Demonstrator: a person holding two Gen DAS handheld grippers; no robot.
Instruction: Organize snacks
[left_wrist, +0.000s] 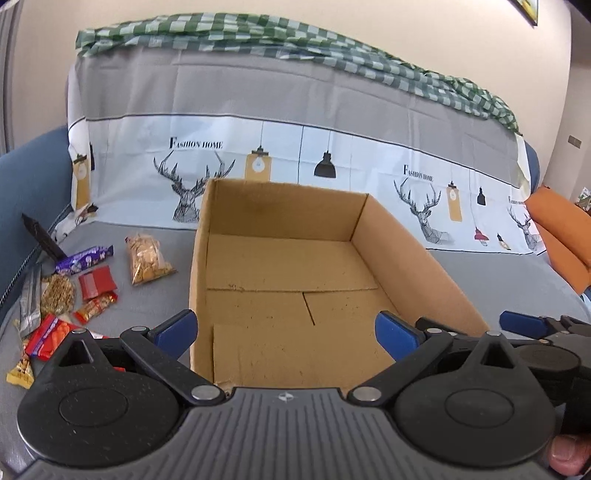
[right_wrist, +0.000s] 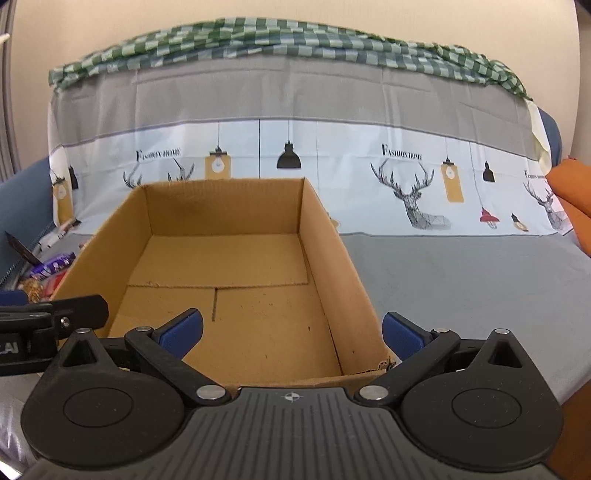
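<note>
An open, empty cardboard box (left_wrist: 406, 251) stands on the grey sofa seat; it also shows in the right wrist view (right_wrist: 332, 258). My left gripper (left_wrist: 288, 332) is open and empty at the box's near edge. My right gripper (right_wrist: 291, 332) is open and empty, also at the near edge. Snacks lie left of the box: a clear bag of golden crackers (left_wrist: 147, 258), a purple wrapper (left_wrist: 85, 258), a red packet (left_wrist: 96, 282), a round cracker (left_wrist: 57, 293), an orange-red packet (left_wrist: 48, 336) and small candies (left_wrist: 96, 306).
The sofa back (left_wrist: 295, 110) is draped with a deer-print cloth and a green checked cloth (left_wrist: 258, 33). An orange cushion (left_wrist: 565, 240) lies at the right. A black object (left_wrist: 40, 236) leans at the left by the blue armrest. Bare grey seat (right_wrist: 461, 280) extends right of the box.
</note>
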